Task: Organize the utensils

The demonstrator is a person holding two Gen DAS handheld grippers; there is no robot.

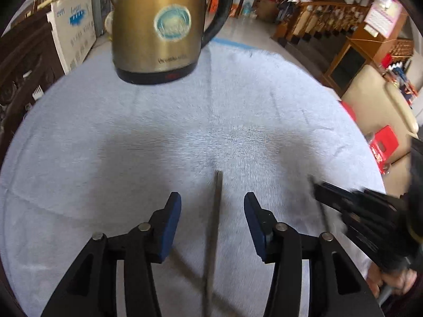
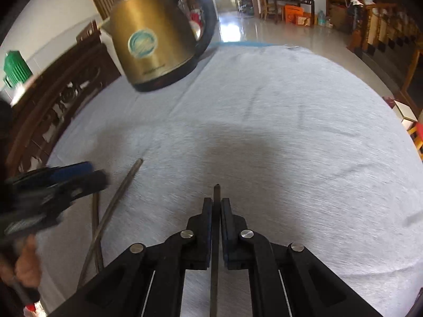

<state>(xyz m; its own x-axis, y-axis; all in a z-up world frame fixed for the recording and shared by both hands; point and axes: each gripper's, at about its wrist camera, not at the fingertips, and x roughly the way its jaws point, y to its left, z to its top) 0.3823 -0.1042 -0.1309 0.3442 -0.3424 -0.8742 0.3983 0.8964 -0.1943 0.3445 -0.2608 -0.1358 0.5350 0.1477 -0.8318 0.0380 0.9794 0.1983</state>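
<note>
Right tongs (image 2: pixel 216 211) tilted downward, clamping chopstick (image 2: pixel 215 237).

One brass-coloured kettle (image 2: pixel 156 50), three thin metal chopsticks (image 2: pixel 215 237), one pale cloth (image 2: pixel 290 132), two grippers (image 2: pixel 216 203)

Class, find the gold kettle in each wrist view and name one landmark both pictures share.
Left wrist view: gold kettle stands top centre-left, on the white cloth.
Right wrist view: gold kettle sits upper left, appearing tilted.
Shared landmark: the round blue-green sticker on its side.
</note>
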